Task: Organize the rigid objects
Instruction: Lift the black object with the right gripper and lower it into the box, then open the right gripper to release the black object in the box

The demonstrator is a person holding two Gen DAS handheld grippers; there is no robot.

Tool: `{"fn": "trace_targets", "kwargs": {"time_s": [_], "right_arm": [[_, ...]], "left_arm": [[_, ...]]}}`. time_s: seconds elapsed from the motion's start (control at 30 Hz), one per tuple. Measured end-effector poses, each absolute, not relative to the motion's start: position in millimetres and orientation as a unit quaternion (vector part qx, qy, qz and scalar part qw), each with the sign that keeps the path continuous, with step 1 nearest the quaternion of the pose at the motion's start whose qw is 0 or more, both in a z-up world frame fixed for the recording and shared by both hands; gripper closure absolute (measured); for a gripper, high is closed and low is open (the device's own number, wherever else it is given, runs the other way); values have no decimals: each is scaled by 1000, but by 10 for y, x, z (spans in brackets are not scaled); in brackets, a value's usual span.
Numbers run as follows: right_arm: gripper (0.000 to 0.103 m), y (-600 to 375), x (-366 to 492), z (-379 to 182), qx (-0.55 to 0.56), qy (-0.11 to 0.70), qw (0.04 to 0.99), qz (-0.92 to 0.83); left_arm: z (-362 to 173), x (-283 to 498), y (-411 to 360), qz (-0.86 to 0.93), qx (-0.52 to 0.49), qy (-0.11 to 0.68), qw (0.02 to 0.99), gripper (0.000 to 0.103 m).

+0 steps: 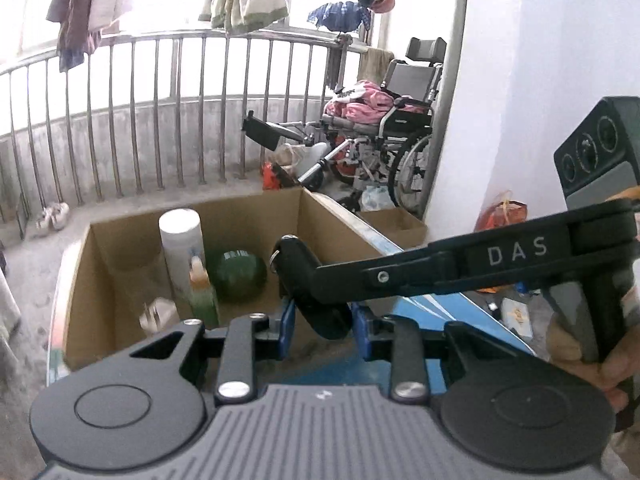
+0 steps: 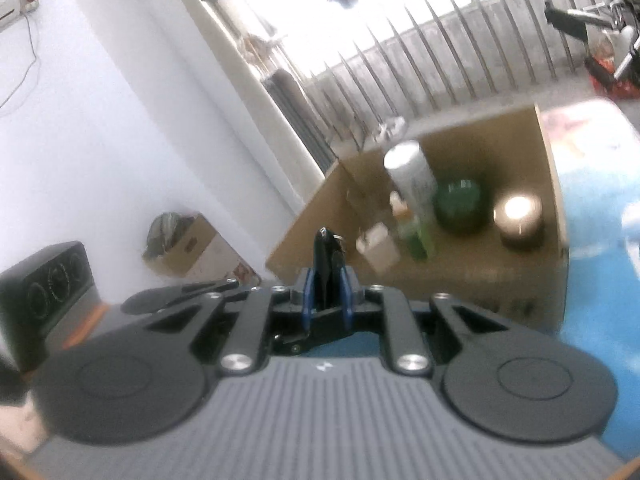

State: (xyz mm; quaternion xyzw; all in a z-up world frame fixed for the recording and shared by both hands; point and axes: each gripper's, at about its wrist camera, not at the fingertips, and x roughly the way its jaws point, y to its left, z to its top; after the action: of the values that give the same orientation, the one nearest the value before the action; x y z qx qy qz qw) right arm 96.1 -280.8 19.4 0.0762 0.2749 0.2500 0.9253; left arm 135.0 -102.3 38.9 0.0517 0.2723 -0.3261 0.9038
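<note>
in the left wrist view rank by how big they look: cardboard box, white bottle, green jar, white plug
1. cardboard box
2. white bottle
3. green jar, close to the bottle
4. white plug

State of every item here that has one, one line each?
Fob: clamped in both tongs.
Left tongs: shut on fob.
Right tongs: shut on fob.
Box: open on top, partly filled.
White bottle: upright in box.
Green bottle: upright in box, beside white bottle.
Green jar: resting in box.
</note>
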Motion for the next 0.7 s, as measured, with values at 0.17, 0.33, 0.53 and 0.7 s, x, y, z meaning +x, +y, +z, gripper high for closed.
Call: {"fn": "trace_targets", "kwargs": {"time_s": [0.17, 0.33, 0.53, 0.7], "right_arm": [[89, -2877, 1477, 295, 77, 283, 924, 244], [89, -3091, 2136, 120, 110, 340, 906, 229], [88, -3193, 2556, -30, 100, 379, 903, 176], [86, -3213, 2450, 67, 64, 342, 926, 150]], "left_arm": [[332, 1901, -1214, -321, 60, 307, 894, 72], [41, 2524, -1345, -318, 46, 384, 866, 73], [-130, 2782, -1303, -292, 39, 399, 868, 69], [-84, 2729, -1160, -292, 28, 384, 875, 67]]}}
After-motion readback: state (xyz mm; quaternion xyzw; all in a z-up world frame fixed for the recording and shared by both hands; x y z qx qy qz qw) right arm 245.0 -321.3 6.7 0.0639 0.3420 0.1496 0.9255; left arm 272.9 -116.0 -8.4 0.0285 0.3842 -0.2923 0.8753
